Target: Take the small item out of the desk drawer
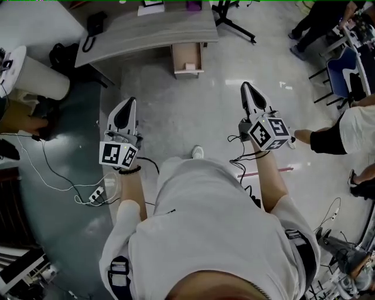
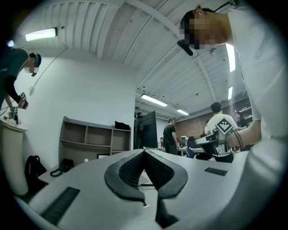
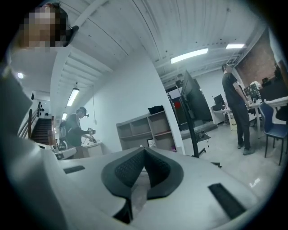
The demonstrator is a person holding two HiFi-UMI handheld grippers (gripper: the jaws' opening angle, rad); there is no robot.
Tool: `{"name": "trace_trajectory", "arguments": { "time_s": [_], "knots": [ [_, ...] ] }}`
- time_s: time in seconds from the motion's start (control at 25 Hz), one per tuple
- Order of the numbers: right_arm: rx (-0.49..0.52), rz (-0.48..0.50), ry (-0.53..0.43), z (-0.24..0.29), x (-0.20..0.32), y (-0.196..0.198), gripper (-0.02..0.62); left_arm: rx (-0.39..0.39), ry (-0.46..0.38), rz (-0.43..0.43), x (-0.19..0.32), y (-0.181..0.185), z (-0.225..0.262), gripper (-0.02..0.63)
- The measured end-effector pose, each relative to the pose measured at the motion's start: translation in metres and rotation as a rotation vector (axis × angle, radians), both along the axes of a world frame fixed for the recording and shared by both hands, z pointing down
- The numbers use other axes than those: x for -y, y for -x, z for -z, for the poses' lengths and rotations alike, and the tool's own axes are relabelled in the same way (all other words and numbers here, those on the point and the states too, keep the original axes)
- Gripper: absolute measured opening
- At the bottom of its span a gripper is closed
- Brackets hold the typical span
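The grey desk stands across the floor from me, at the top of the head view. Its wooden drawer is pulled out towards me. A small pale item seems to lie inside it, too small to make out. My left gripper and right gripper are held out at waist height over the floor, well short of the desk, both pointing towards it. In the left gripper view the dark ribbed pads meet at the tip with nothing between them. The right gripper's pads are likewise shut and hold nothing.
A black telephone and a purple object sit on the desk. A white round stand is at the left. A power strip with cables lies on the floor. A blue chair and other people are at the right.
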State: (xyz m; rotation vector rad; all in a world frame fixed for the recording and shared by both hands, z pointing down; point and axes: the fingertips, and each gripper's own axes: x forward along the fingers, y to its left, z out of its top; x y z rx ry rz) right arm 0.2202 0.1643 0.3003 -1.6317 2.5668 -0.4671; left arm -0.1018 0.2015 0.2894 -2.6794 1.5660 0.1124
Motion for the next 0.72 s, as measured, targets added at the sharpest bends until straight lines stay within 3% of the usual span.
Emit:
{"name": "trace_trajectory", "arguments": {
  "time_s": [0.36,0.72],
  "knots": [
    [-0.021,0.032,0.064,-0.037,0.037,0.005,-0.002,-0.016,0.027,0.027,0.030,-0.003,-0.014,-0.002],
    [-0.037,0.022,0.095,-0.060,0.084,0.012,-0.002,-0.013,0.021,-0.009,0.093,-0.007,-0.014,-0.002]
  ]
}}
